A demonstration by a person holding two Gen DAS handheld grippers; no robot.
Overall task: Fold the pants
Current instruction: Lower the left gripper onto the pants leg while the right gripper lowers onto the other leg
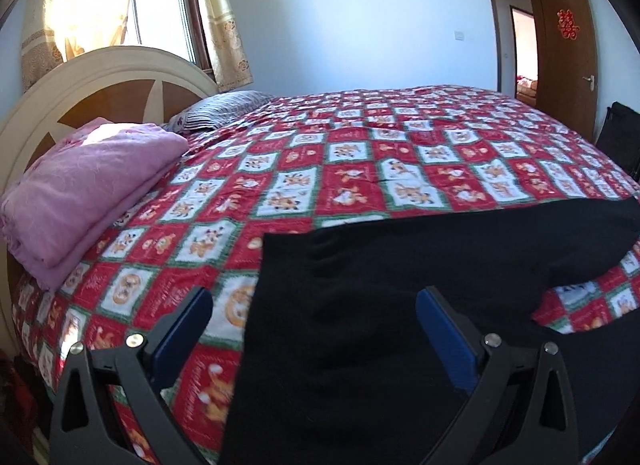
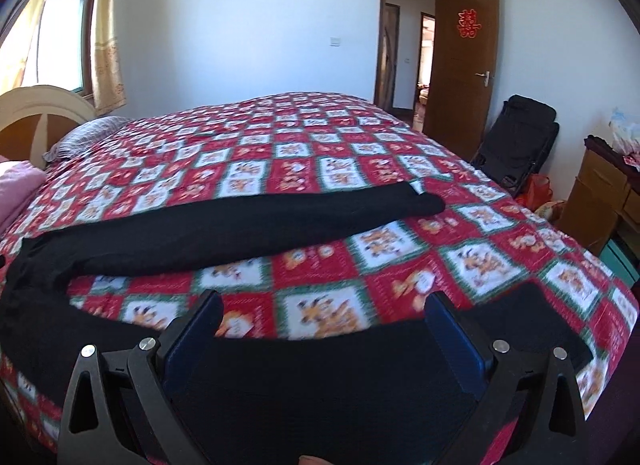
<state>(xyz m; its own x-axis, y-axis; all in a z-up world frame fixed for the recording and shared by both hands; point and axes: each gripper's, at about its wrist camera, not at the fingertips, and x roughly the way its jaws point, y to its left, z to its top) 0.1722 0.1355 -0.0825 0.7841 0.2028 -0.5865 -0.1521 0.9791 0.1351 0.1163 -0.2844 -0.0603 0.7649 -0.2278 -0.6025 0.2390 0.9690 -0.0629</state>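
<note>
Claws first: my left claw [image 1: 314, 305] stands wide open with nothing between its blue pads [image 1: 448, 329], poised over the waist end of the black pants [image 1: 360, 325] at the near edge of the bed [image 1: 320, 137]. My right claw [image 2: 322, 311] is likewise spread wide and empty, its fingers framing the nearer trouser leg, which runs along the bed's near edge toward the right corner. Whether either claw touches the cloth, I cannot tell. In the right wrist view the pants [image 2: 240, 229] lie flat on the red-and-white patterned quilt [image 2: 320, 145], legs parted: the farther leg stretches rightward across the middle of the bed, the nearer one lies beneath my claw. At the left end, by the headboard [image 1: 112, 77], rest a folded pink blanket [image 1: 80, 193] and a striped pillow [image 1: 224, 109]. Beyond the far right corner stand an open brown door [image 2: 460, 57] and a black folding chair [image 2: 516, 137].
</note>
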